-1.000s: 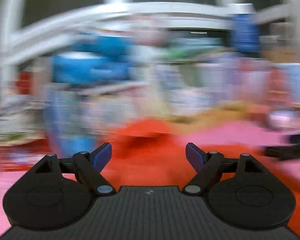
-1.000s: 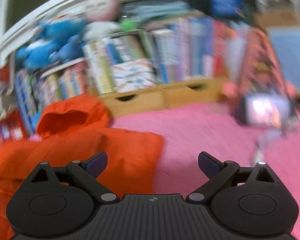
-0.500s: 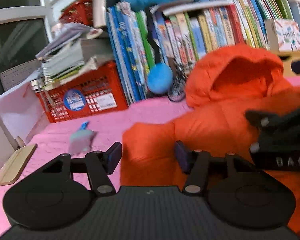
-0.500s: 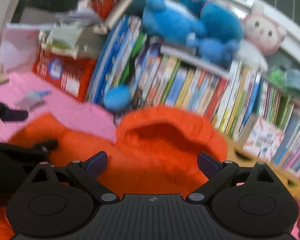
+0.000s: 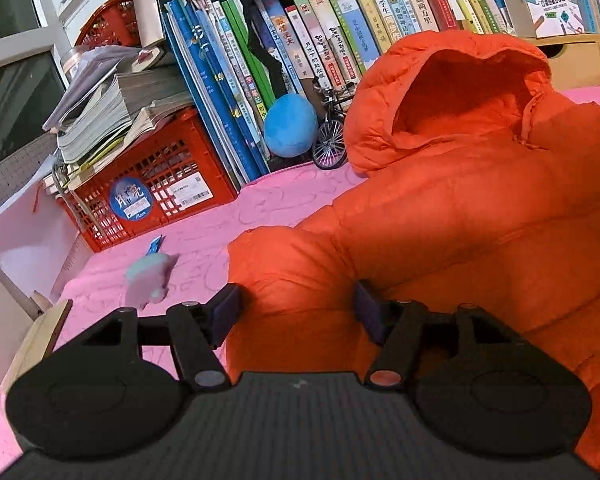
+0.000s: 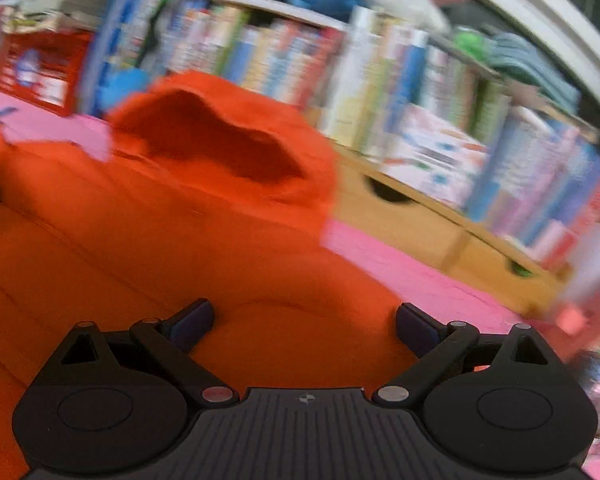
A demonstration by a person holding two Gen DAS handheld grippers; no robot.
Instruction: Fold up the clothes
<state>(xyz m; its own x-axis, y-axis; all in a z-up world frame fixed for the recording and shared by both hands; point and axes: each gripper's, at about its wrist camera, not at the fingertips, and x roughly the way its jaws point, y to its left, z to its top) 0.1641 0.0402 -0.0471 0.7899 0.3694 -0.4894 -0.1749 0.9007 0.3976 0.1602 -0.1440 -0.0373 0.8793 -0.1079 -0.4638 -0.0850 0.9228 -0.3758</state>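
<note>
An orange hooded puffer jacket [image 5: 460, 208] lies on the pink bedcover [image 5: 204, 224], its hood [image 5: 452, 92] propped against the books. My left gripper [image 5: 296, 312] sits low at the jacket's left sleeve end. The puffy fabric fills the gap between its jaws, which are opening, and its pads [image 5: 225, 312] flank the fabric without a clear squeeze. In the blurred right wrist view, my right gripper [image 6: 304, 320] stands wide open just over the jacket [image 6: 180, 248] near its right edge, below the hood [image 6: 220, 148]. Nothing is pinched between its fingers.
A red crate [image 5: 148, 196] stacked with papers stands at the back left beside a row of books [image 5: 300, 52]. A blue plush ball [image 5: 290, 124], a toy bicycle [image 5: 330, 140] and a small pale toy [image 5: 148, 280] are nearby. Wooden drawers [image 6: 420, 216] run behind the jacket's right side.
My left gripper dropped onto the sleeve end, narrowed, then widened slightly. My right gripper left the left wrist view, swinging right across the jacket while rolling.
</note>
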